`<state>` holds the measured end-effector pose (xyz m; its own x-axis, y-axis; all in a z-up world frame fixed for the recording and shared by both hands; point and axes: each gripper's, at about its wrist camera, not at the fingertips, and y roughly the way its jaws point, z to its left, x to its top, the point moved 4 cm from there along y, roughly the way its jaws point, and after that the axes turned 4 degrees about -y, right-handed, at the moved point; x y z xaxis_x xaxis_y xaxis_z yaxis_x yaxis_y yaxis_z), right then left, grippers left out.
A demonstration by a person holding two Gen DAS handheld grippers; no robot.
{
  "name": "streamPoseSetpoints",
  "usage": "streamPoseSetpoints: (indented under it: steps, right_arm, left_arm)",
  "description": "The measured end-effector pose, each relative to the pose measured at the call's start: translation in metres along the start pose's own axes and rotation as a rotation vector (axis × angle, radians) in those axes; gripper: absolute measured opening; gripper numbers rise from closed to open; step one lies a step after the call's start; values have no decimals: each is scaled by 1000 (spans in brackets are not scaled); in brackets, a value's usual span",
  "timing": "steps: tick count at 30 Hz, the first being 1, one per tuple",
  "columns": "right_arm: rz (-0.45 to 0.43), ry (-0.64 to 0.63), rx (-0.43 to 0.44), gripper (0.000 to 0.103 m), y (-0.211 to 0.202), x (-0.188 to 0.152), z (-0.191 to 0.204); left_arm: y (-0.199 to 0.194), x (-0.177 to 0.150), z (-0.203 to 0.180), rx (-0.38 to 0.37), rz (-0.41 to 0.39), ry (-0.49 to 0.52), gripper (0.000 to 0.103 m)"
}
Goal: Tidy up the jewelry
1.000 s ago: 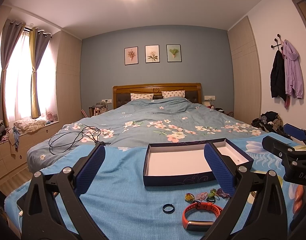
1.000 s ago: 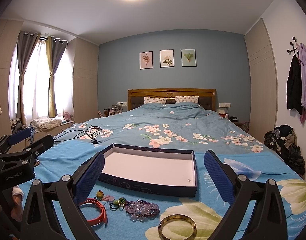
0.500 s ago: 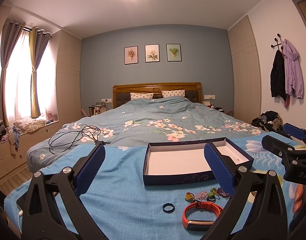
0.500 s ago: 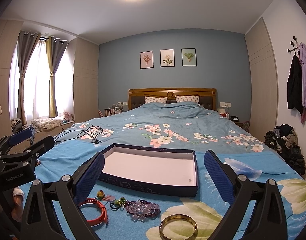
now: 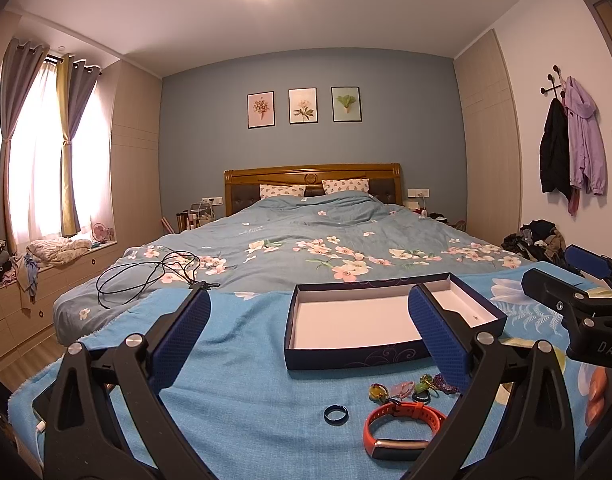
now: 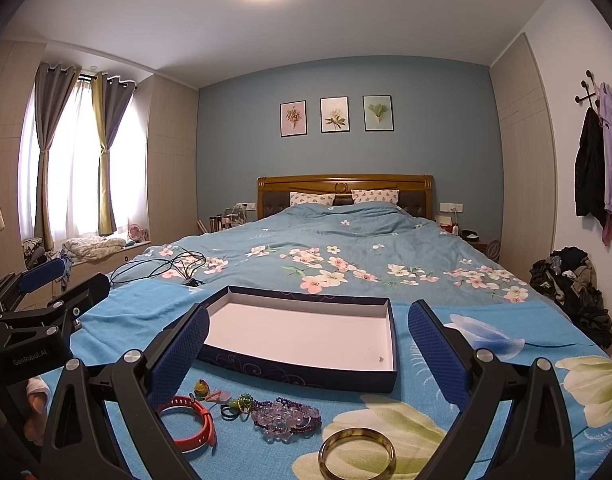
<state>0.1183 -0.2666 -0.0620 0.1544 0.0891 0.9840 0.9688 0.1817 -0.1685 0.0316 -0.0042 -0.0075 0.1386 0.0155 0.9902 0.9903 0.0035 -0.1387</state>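
We judge the job barely begun: the box [image 6: 306, 336] holds nothing but a tiny speck, and every piece lies on the blanket [image 5: 234, 360] in front of it. Our left gripper [image 5: 310, 340] gapes wide and holds nothing; the ring [image 5: 335, 415] sits at its 6 o'clock and the orange band [image 5: 404, 432] at 5. Our right gripper [image 6: 306, 354] is equally spread and bare, with the beads [image 6: 286, 420] at 6 and the bangle [image 6: 357, 453] near 5.
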Motion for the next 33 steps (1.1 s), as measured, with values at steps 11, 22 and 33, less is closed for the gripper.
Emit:
streamPoseSetpoints:
  steps: [11,22,33]
  right_arm:
    - [4,9,8,96,4,-2,-1]
    - [20,20,21,96,7,-4,-5]
    - [85,-5,50,96,7,-7,-12]
  left_arm:
    - [0,-3,-1,-2,3,1,97]
    - [3,-6,0,-7,11,3,97]
    - [11,-10,5,-32,59,8,97]
